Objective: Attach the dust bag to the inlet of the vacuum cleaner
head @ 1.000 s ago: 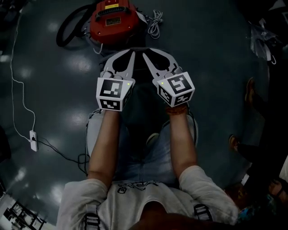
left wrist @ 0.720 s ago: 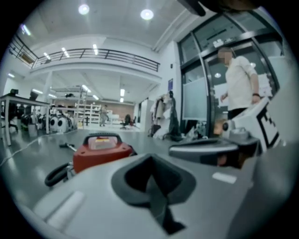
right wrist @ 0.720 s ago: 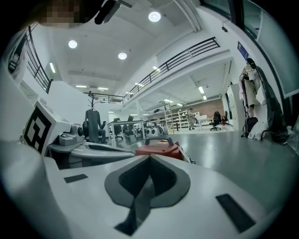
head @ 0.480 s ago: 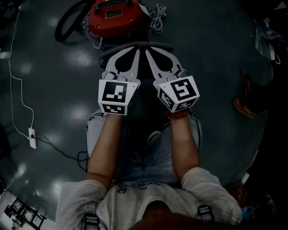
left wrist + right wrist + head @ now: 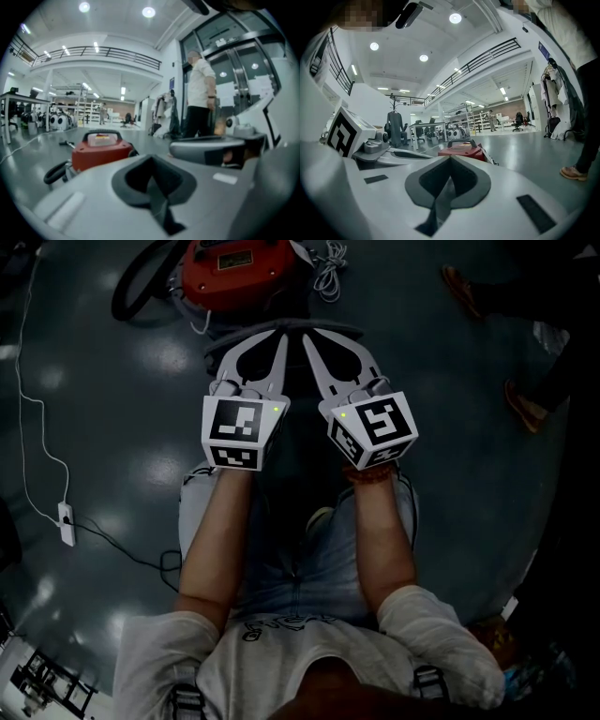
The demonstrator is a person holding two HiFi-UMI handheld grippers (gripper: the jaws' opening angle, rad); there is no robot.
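Vacuum cleaner (image 5: 231, 276) on floor (image 5: 112, 418), ahead of both tools.

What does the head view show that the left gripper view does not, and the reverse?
Only the head view: the power strip with its cable, and the forearms of the person who holds the grippers. Only the left gripper view: a standing person, ceiling lights and a balcony railing. Both: the red vacuum cleaner with its black hose.

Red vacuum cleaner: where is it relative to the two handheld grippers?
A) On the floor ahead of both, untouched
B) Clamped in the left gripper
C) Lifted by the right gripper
A: the red vacuum cleaner sits on the floor beyond the left gripper and right gripper, both shut with nothing between their jaws.
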